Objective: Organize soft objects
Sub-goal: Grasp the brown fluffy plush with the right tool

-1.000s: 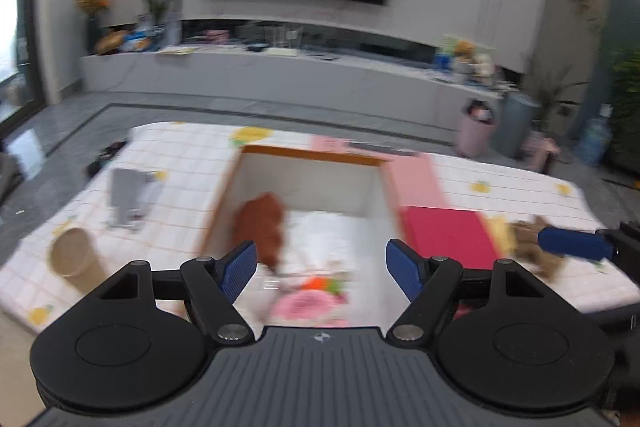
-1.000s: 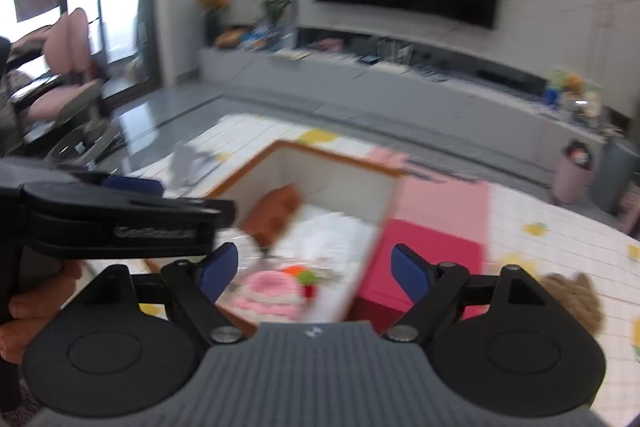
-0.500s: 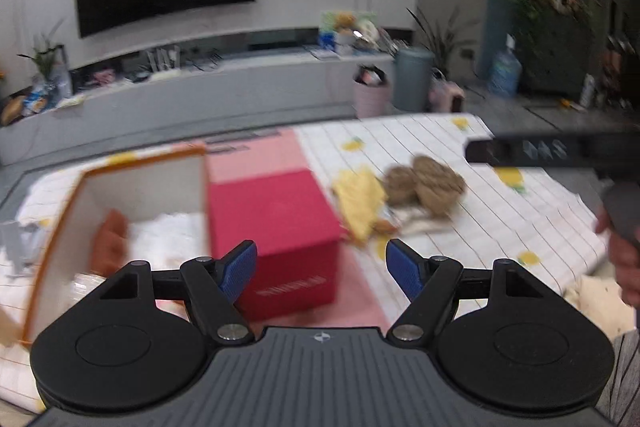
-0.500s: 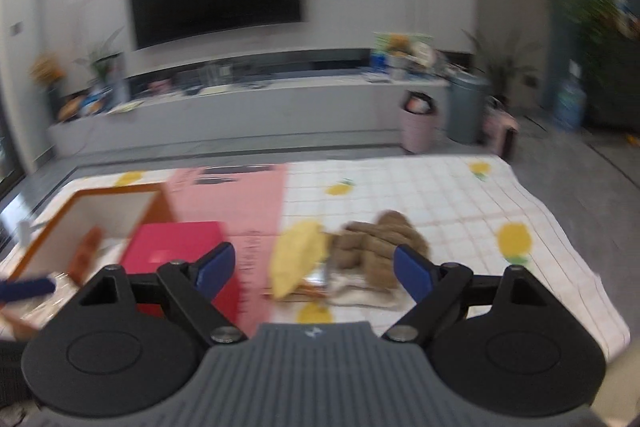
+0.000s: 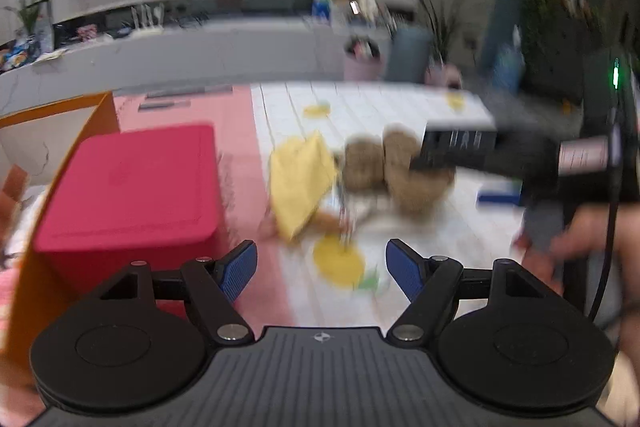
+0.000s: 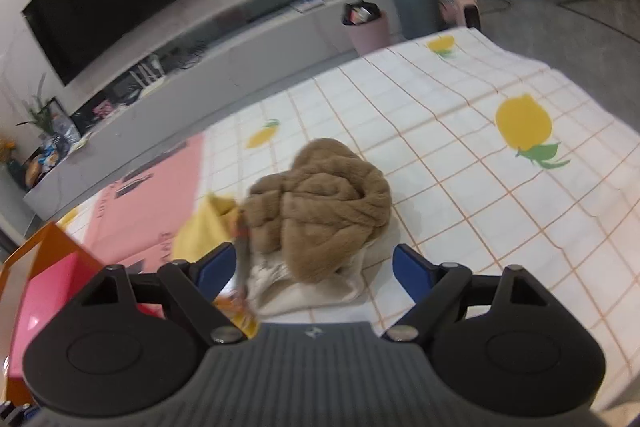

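A brown fuzzy soft item [image 6: 320,203] lies on a cream cloth [image 6: 308,291] on the checked lemon-print tablecloth [image 6: 460,163], with a yellow cloth [image 6: 200,231] to its left. My right gripper [image 6: 314,269] is open and empty, its blue pads either side of the near edge of the pile. In the blurred left wrist view the brown item [image 5: 396,167] and yellow cloth [image 5: 300,183] lie ahead. My left gripper [image 5: 322,269] is open and empty above the tablecloth. The right gripper's body [image 5: 500,151] reaches over the brown item.
A red box [image 5: 132,183] sits at the left beside an open orange-rimmed box [image 5: 48,115]. A pink mat [image 6: 152,191] lies under them. Beyond the table stand a TV wall, a low cabinet, a pink bin [image 6: 366,27] and plants.
Both grippers have swung right, from the open box toward the pile of soft items. The right gripper has come down close over the brown item. Both stayed open.
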{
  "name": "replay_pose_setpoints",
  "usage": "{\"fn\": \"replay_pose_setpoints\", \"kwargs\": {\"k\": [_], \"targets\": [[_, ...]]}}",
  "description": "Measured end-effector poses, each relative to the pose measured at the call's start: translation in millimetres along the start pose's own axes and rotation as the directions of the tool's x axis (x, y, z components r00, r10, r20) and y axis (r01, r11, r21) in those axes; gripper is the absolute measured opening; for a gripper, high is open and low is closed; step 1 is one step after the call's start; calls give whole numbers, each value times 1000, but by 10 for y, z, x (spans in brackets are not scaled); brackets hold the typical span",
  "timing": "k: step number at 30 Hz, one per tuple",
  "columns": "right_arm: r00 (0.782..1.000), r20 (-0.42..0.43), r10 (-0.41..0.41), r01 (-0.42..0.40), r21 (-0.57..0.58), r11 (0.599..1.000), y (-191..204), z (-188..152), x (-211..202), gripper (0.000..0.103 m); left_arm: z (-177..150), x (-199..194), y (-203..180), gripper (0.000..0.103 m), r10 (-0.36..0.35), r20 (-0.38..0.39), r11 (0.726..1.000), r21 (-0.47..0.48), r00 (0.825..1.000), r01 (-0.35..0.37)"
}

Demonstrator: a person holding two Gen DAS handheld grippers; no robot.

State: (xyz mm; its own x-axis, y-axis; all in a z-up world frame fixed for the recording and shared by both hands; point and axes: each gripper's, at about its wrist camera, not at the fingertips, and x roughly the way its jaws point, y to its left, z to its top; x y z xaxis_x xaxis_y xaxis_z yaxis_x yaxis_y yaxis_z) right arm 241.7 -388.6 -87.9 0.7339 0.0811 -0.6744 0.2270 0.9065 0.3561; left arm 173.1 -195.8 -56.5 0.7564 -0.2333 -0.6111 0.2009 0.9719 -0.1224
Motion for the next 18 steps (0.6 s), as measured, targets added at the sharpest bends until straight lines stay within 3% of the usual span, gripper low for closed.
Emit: {"fn": "replay_pose_setpoints", "kwargs": {"k": [3,5,9,13,15,18], "targets": [[1000,16,0,1,-40,999,48,49,160,84,51,136,-56,86,32,69,999,-35,997,-30],[999,42,-6,10,-107,994,108,73,250,84,80,198,-163,87,89,118,996,14,989,-91],[997,72,-4,19,-211,977,154,84,474,85,157,423,-346,87,143,114,984,88,983,-154],[998,49,-47,56,-214,975,105,110,612,84,180,570,-422,87,152,95,982,101,984,-161],[997,50,-50,59,-196,979,46,141,620,70,193,645,-419,87,162,74,982,86,984,-168],[999,11,-31,32,-175,984,-34,205,597,60,222,777,-409,87,171,36,983,61,985,-173]]}}
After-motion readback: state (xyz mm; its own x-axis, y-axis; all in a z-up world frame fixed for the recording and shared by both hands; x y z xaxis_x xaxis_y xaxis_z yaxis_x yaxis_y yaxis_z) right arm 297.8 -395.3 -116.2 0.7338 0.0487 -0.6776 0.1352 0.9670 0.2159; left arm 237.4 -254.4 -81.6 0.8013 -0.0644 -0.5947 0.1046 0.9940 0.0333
